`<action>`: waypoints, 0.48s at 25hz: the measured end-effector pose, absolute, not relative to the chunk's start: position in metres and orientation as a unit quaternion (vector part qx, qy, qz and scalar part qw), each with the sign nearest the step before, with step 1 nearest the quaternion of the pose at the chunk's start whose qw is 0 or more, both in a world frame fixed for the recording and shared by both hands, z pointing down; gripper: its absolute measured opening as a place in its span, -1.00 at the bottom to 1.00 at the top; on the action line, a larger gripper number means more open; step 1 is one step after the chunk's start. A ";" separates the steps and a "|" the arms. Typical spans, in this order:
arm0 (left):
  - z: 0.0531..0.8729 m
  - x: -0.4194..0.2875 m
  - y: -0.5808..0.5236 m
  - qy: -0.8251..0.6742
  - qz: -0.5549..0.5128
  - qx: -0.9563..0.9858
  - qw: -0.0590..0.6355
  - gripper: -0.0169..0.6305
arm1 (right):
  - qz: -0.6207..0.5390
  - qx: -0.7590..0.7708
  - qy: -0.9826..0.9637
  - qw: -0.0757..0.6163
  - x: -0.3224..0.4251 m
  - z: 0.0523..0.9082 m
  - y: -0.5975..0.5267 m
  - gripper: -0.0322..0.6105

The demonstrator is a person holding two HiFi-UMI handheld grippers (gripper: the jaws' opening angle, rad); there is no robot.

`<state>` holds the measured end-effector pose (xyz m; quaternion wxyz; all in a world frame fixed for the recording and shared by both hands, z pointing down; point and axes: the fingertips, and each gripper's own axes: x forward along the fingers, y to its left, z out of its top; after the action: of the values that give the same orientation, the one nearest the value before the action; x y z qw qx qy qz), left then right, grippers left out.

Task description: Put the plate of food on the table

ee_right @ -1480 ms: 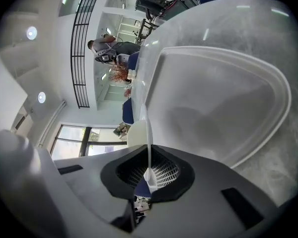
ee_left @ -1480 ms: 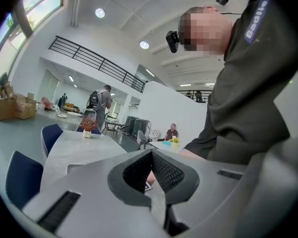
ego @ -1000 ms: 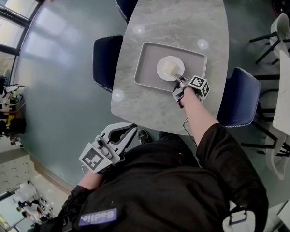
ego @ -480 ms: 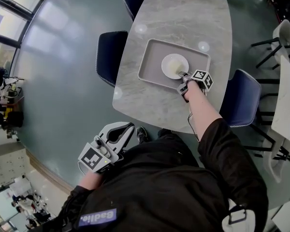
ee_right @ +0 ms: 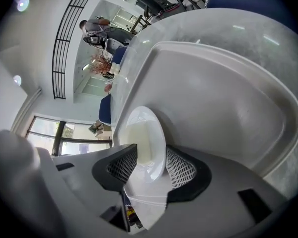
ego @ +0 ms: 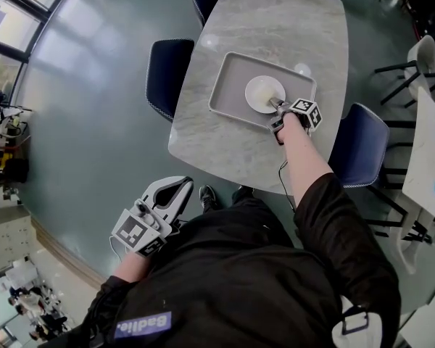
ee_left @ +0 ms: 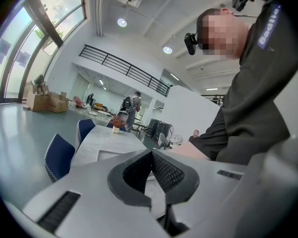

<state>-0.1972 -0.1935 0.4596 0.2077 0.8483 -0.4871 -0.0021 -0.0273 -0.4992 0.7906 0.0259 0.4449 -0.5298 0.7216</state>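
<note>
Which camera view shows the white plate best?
The right gripper view: the plate is close, its rim between the right gripper's opening jaws. The head view shows it small on the tray; the left gripper view, not clearly.

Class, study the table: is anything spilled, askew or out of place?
Nothing stands out. The plate sits level in the tray on the table, with no spill visible. The right gripper is opening, the plate's rim between its fingers.

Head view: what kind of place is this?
Probably a cafeteria or canteen: a long table with blue chairs around it, and a serving tray holding a plate.
</note>
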 end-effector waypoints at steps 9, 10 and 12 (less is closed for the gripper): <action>0.461 -0.221 -0.171 -0.507 -0.004 0.838 0.202 -0.93 | 0.703 0.468 -0.533 0.052 -0.006 0.786 -0.481 -0.38; 0.457 -0.222 -0.169 -0.503 -0.012 0.841 0.198 -0.93 | 0.699 0.468 -0.538 0.047 -0.004 0.782 -0.476 -0.38; 0.446 -0.223 -0.166 -0.492 -0.033 0.849 0.189 -0.93 | 0.693 0.463 -0.552 0.028 -0.004 0.767 -0.464 -0.38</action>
<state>-0.2230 -0.1660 0.4464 0.1891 0.8494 -0.4917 -0.0326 -0.0037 -0.4643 0.7673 0.0282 0.4633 -0.5515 0.6931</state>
